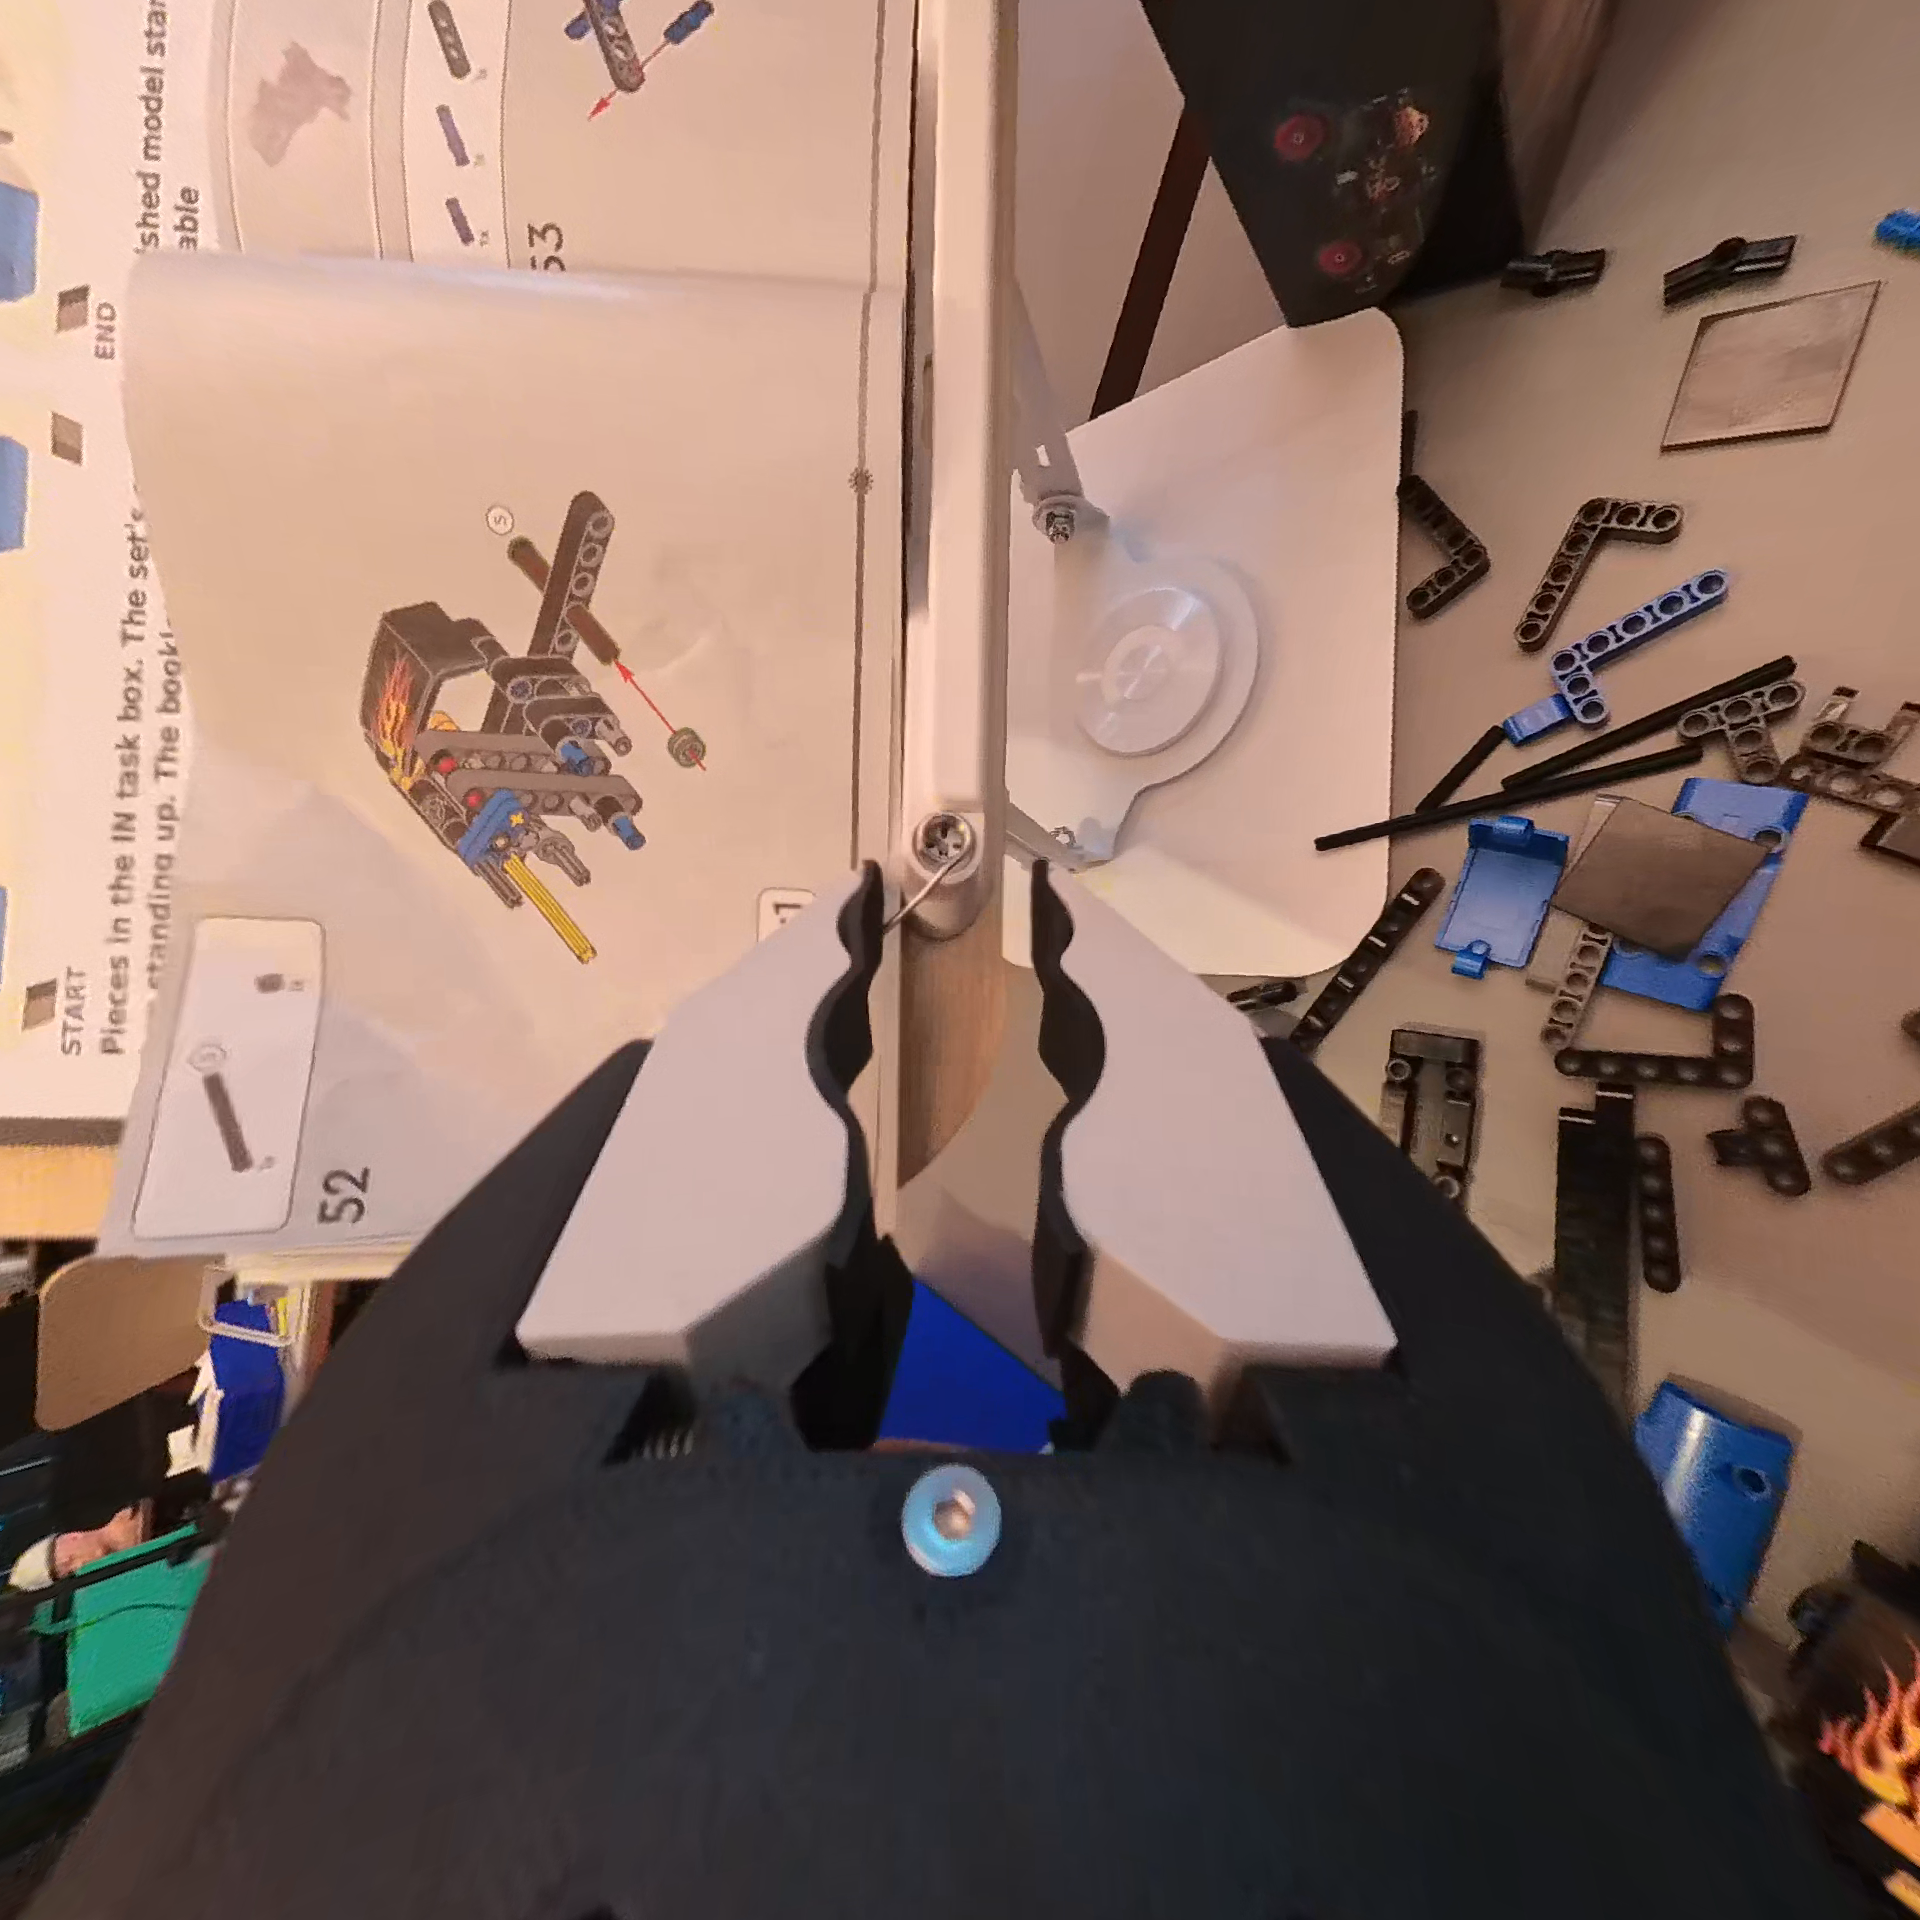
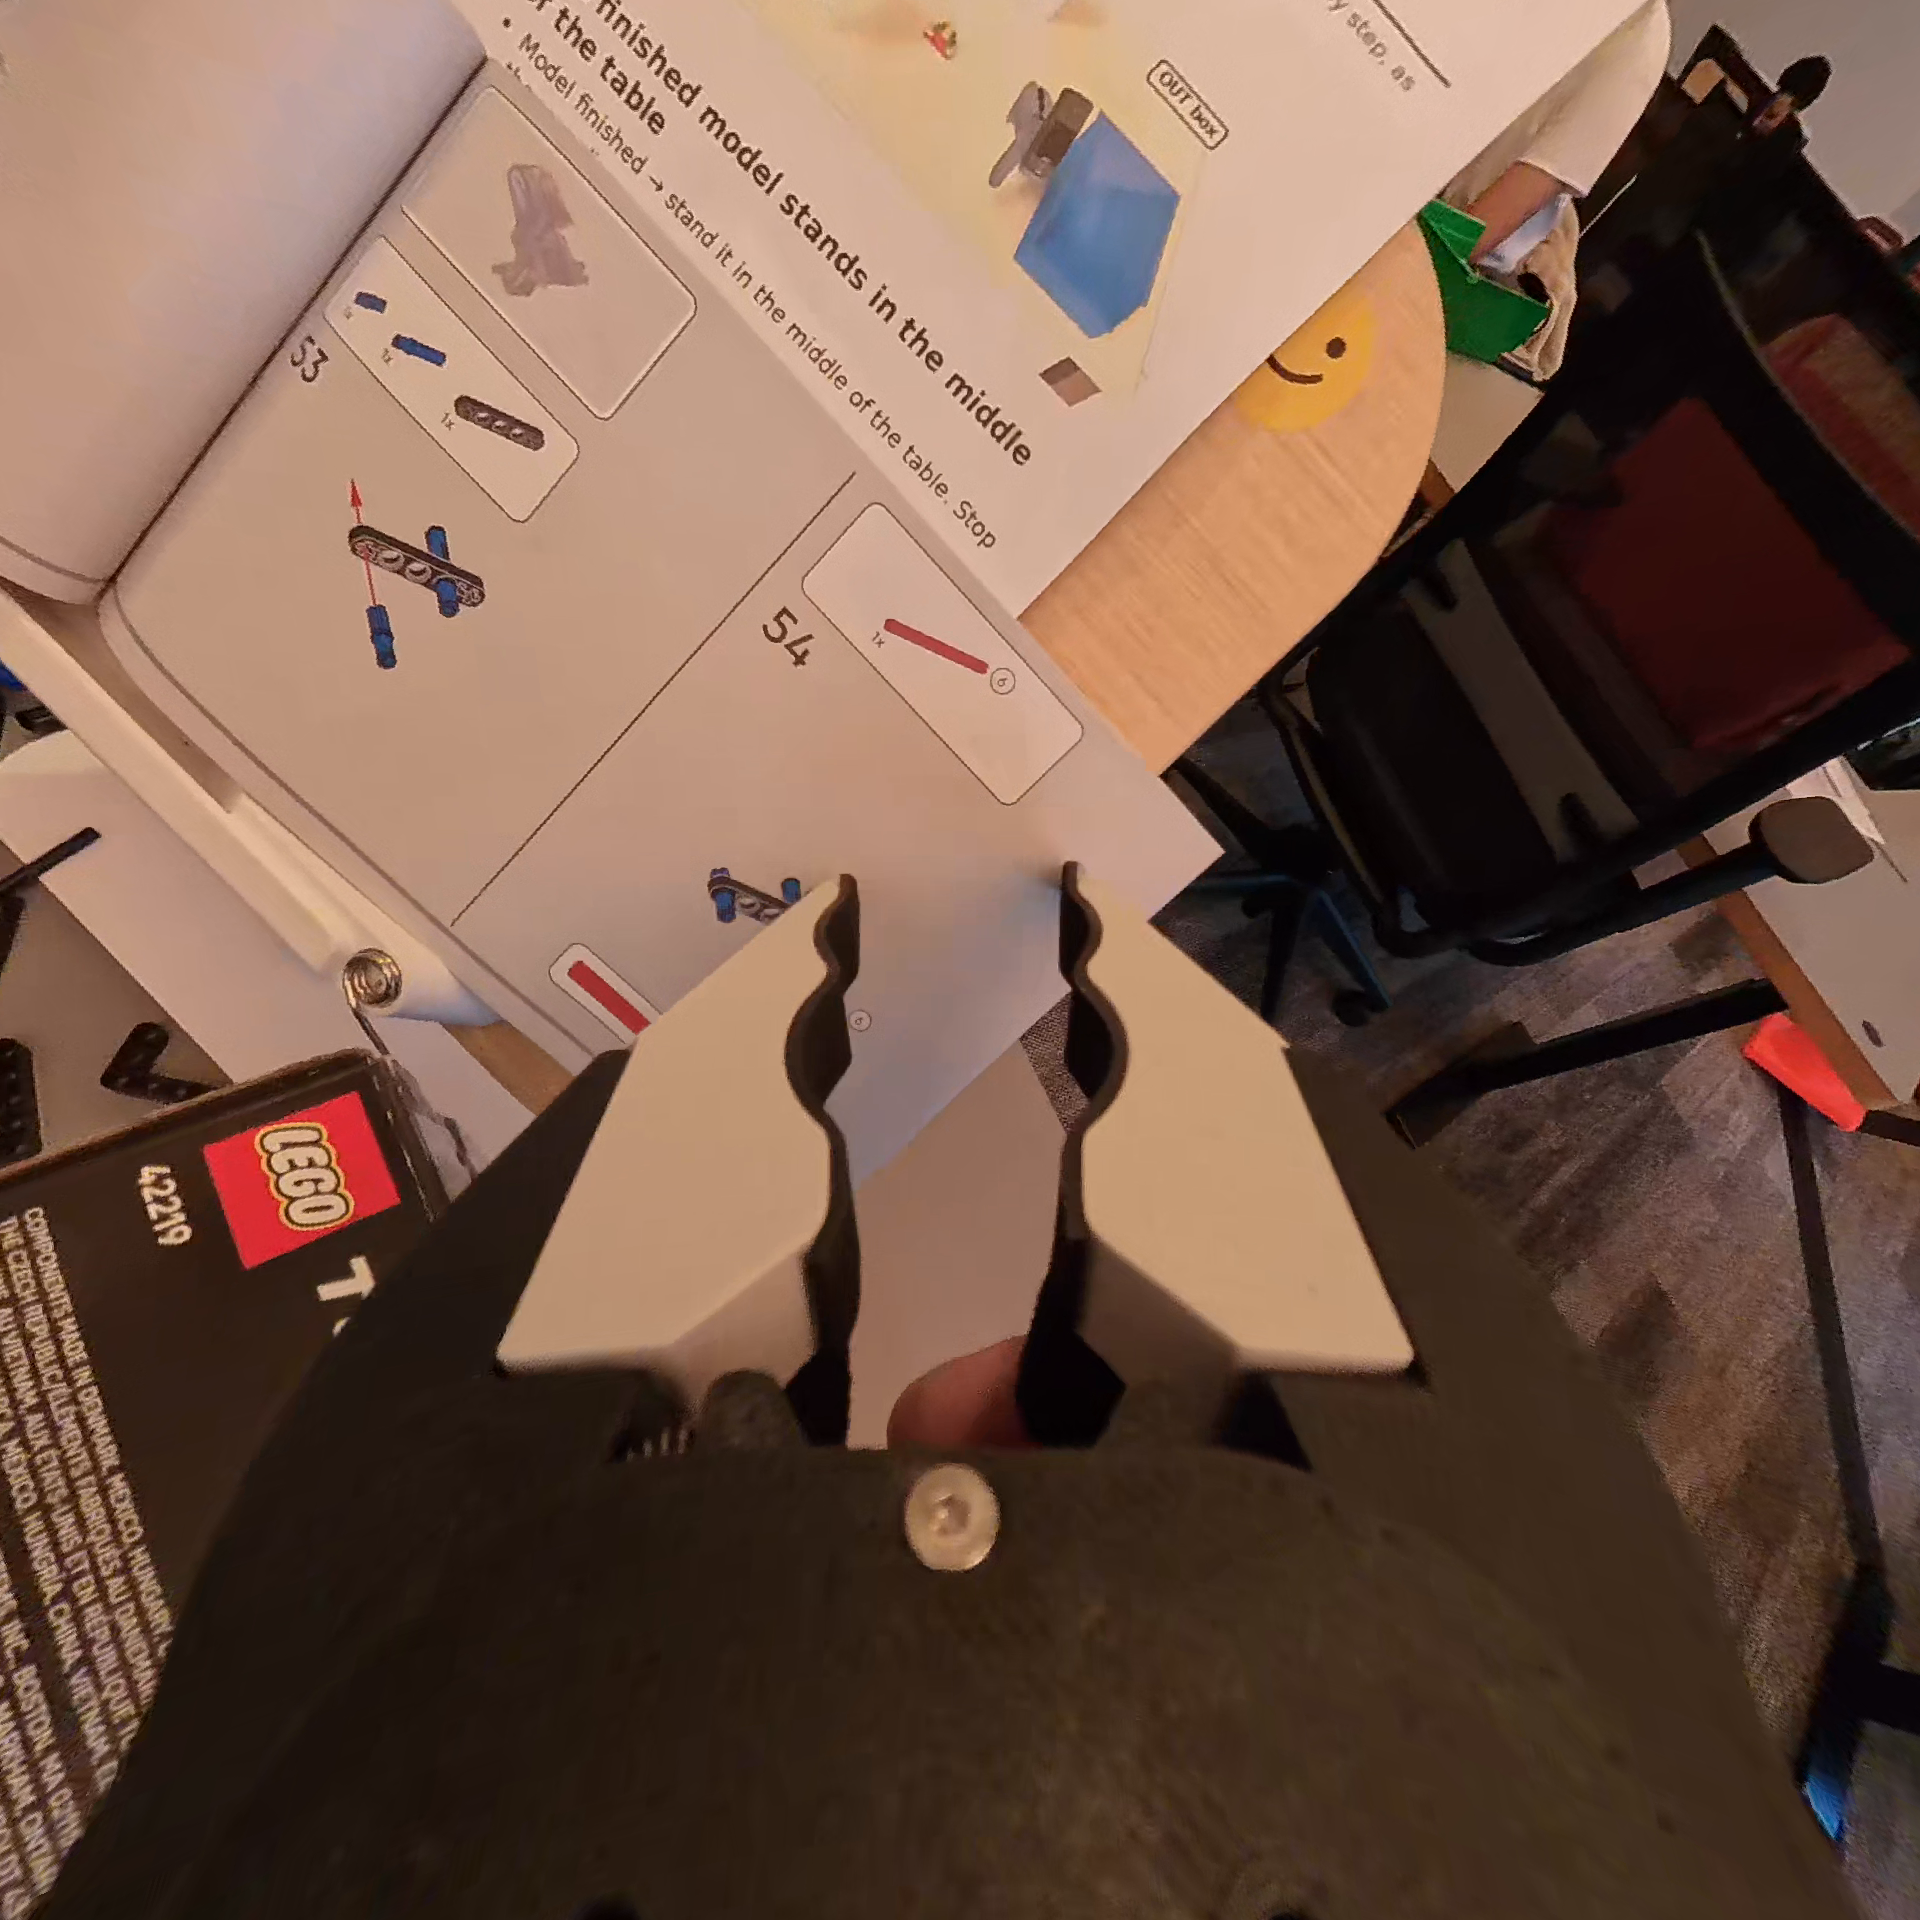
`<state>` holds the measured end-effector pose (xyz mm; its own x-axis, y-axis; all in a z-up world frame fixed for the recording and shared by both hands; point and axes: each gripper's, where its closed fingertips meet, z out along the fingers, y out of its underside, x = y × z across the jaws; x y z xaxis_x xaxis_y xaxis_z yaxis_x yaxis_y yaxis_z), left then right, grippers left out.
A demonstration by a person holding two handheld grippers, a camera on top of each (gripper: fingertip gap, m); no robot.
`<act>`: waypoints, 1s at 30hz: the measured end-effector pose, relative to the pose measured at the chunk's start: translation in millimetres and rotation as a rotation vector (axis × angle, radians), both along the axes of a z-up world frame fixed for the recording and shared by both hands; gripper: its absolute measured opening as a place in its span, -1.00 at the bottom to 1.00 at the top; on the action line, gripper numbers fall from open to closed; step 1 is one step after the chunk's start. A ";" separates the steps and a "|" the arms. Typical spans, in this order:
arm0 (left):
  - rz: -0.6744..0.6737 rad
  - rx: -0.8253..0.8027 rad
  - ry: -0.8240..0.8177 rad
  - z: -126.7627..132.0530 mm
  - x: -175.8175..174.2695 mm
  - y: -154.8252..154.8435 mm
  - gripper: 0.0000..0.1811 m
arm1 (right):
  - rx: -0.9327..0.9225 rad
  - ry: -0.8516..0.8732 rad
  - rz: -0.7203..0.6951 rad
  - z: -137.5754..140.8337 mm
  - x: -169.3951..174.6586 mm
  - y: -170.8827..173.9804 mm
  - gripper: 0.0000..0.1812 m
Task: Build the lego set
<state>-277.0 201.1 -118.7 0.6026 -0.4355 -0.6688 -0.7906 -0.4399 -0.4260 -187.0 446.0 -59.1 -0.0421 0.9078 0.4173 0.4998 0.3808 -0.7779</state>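
Both tongs [image 1: 951, 883] [image 2: 961, 883] agape, empty — instruction booklet [image 2: 623, 748] just ahead; loose pieces [image 1: 1621, 748] rightward

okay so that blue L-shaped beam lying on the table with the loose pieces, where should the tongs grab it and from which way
Grip the blue L-shaped beam across its long arm, near the middle, coming straight down from above. It lies flat on the table, so only its narrow side edges give opposing faces. The short end crowds black axles. The left tongs are open.
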 end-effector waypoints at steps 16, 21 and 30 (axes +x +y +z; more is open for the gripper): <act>-0.034 0.133 0.019 19.1 7.8 -13.5 -0.80 | 0.044 -0.003 -0.003 4.2 -5.7 -0.1 -0.28; 0.001 0.168 0.062 30.5 -3.8 -3.8 -0.66 | 0.068 0.003 0.008 5.2 -7.1 -1.8 -0.57; 0.064 0.148 0.018 14.1 -23.8 3.3 -0.72 | 0.084 -0.005 0.013 3.6 -9.2 -2.5 -0.65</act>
<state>-300.8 204.4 -104.6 0.6134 -0.2928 -0.7335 -0.7711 -0.4227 -0.4761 -196.2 443.5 -55.5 -0.0560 0.8690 0.4917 0.4978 0.4512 -0.7407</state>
